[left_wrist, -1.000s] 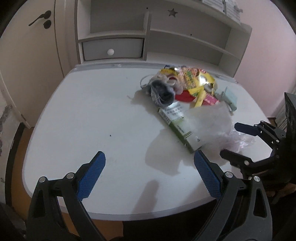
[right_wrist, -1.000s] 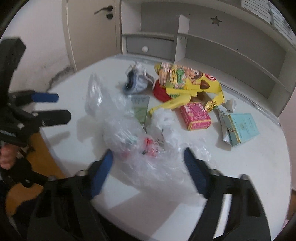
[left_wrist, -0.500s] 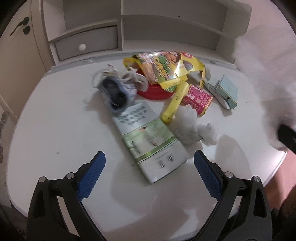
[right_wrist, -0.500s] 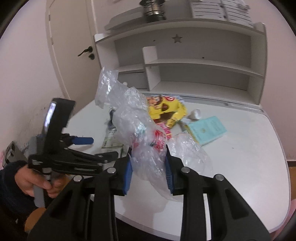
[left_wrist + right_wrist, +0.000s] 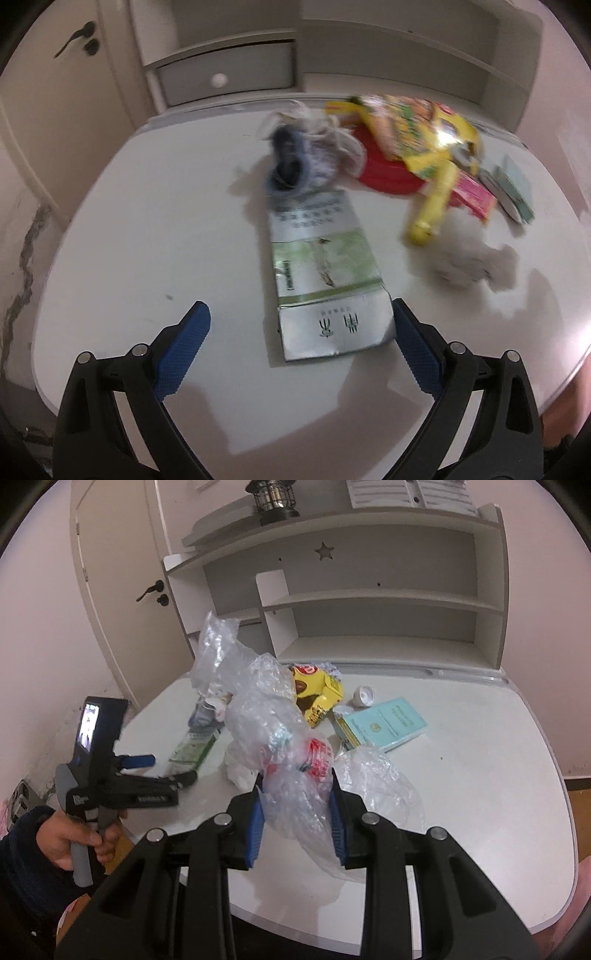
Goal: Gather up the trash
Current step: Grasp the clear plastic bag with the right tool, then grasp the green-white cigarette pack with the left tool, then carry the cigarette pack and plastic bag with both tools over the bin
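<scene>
black grippers (image 5: 295, 823) – blue ribbed pads (image 5: 181, 341), silver screws – dark sleeve (image 5: 18, 853).

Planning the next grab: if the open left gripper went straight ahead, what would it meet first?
Likely the flattened silver-and-green carton, lying on the white table between the left gripper fingers; depth is uncertain.

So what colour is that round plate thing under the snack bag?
Red plate, clearest in the left wrist view.
</scene>
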